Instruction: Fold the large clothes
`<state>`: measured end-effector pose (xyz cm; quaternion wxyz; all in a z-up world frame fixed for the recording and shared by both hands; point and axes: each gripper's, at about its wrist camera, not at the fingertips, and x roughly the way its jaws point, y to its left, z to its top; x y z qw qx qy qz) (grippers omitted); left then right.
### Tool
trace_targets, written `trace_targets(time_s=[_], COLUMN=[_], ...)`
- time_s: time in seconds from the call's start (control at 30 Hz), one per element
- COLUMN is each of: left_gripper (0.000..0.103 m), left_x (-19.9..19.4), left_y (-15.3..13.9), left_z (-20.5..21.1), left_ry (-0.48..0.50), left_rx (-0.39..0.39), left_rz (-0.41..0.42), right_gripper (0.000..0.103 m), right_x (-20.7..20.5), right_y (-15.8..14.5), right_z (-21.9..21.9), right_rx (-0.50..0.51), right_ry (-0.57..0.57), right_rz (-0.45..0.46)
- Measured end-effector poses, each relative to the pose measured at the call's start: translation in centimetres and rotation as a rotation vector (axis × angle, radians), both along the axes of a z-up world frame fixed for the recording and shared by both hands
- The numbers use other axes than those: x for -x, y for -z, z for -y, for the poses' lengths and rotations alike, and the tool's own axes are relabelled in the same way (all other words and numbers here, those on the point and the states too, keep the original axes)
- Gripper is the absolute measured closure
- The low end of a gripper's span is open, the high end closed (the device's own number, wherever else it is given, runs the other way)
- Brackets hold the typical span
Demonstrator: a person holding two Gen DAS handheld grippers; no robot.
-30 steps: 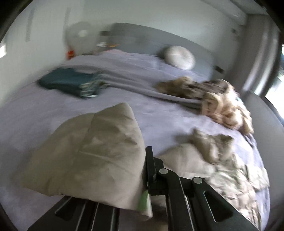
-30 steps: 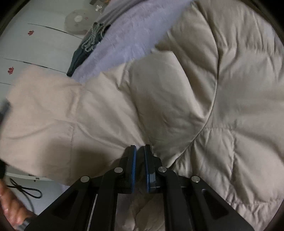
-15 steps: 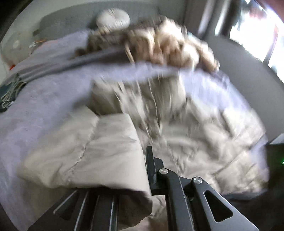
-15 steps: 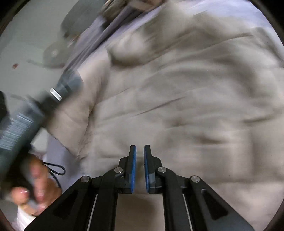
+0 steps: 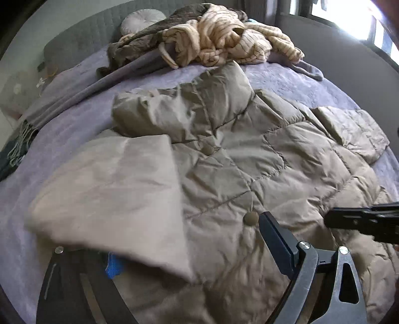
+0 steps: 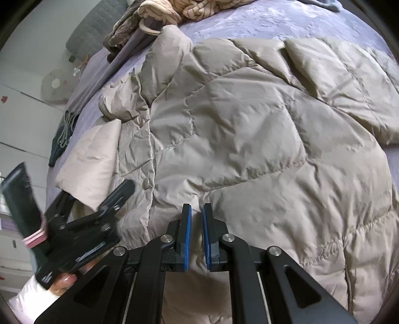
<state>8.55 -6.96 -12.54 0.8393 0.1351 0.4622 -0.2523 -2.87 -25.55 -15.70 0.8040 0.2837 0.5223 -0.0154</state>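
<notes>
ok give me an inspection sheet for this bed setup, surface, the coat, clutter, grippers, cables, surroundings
Surface: bed with a lilac cover, mostly hidden under the garment.
Job's things: beige quilted puffer coat spread flat, snap buttons showing; a paler flap lies over the left gripper's near finger.
Clutter: heap of striped cream and brown clothes near the headboard; grey fringed scarf; dark folded item at the bed's left edge.
Grippers: left gripper open wide, the flap between its fingers; right gripper nearly closed, a narrow gap left, resting over the coat's hem.
Cables: nothing seen.
Surroundings: grey headboard, round cushion, bright window.
</notes>
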Motion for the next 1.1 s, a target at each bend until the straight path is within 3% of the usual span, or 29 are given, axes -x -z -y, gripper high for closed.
trace_targets(time_s=[0.07, 0.1, 0.13, 0.2, 0.3, 0.37, 0.57, 0.63, 0.73, 0.77, 0.8, 0.83, 0.87, 0.97, 1.03, 1.07, 1.1], left_gripper=[0.009, 0.009, 0.009, 0.009, 0.01, 0.022, 0.022, 0.022, 0.022, 0.022, 0.022, 0.022, 0.022, 0.022, 0.022, 0.022, 0.022], left_x=[0.4, 0.0, -0.3, -1.0, -2.9, -4.2, -5.5, -5.7, -5.9, -6.0, -6.0, -6.0, -6.0, -5.9, -6.2, -6.2, -6.2], left_y=[-1.4, -1.9, -2.6, -3.2, -3.1, -1.7, 2.6, 3.5, 4.2, 4.3, 4.4, 4.3, 4.3, 4.3, 4.3, 4.0, 3.6], left_z=[-2.4, -3.3, -5.2, -8.3, -15.0, -18.0, -21.0, -20.6, -19.8, -19.8, -19.6, -19.5, -19.4, -19.3, -19.4, -19.3, -19.4], left_ry=[-0.028, -0.052, -0.099, -0.18, -0.389, -0.477, -0.549, -0.559, -0.56, -0.558, -0.555, -0.548, -0.542, -0.532, -0.531, -0.534, -0.536], left_rx=[0.048, 0.06, 0.072, 0.096, 0.113, 0.095, 0.038, 0.027, 0.004, -0.004, -0.012, -0.019, -0.027, -0.037, -0.037, -0.046, -0.051], left_rz=[-0.002, 0.003, 0.012, 0.009, -0.01, -0.058, -0.143, -0.152, -0.141, -0.137, -0.132, -0.126, -0.119, -0.114, -0.119, -0.118, -0.111], right_gripper=[0.087, 0.07, 0.043, 0.024, 0.024, 0.024, 0.024, 0.024, 0.024, 0.027, 0.048, 0.082, 0.094, 0.095, 0.095, 0.095, 0.088], right_x=[0.1, 0.0, -0.5, -1.2, -2.5, -3.3, -5.9, -7.3, -9.0, -9.5, -9.7, -10.0, -10.2, -9.0, -8.0, -7.5, -6.8], right_y=[-0.8, -1.4, -1.9, -3.6, -5.7, -6.5, -3.9, -2.2, -1.3, -1.7, -2.5, -3.5, -4.1, -4.5, -2.7, -1.9, -1.0], right_z=[-0.7, -1.3, -2.1, -4.3, -8.8, -12.6, -24.2, -26.4, -26.6, -25.6, -24.1, -21.9, -20.1, -12.6, -8.1, -6.8, -5.3], right_rx=[0.028, 0.053, 0.079, 0.146, 0.268, 0.36, 0.756, 0.861, 0.932, 0.922, 0.885, 0.795, 0.724, 0.428, 0.221, 0.158, 0.109], right_ry=[-0.034, -0.06, -0.085, -0.151, -0.288, -0.398, -0.678, -0.706, -0.656, -0.602, -0.535, -0.447, -0.384, -0.161, -0.064, -0.035, 0.008], right_rz=[0.0, 0.004, 0.014, 0.069, 0.147, 0.188, 0.218, 0.218, 0.219, 0.225, 0.234, 0.241, 0.235, 0.194, 0.112, 0.073, 0.027])
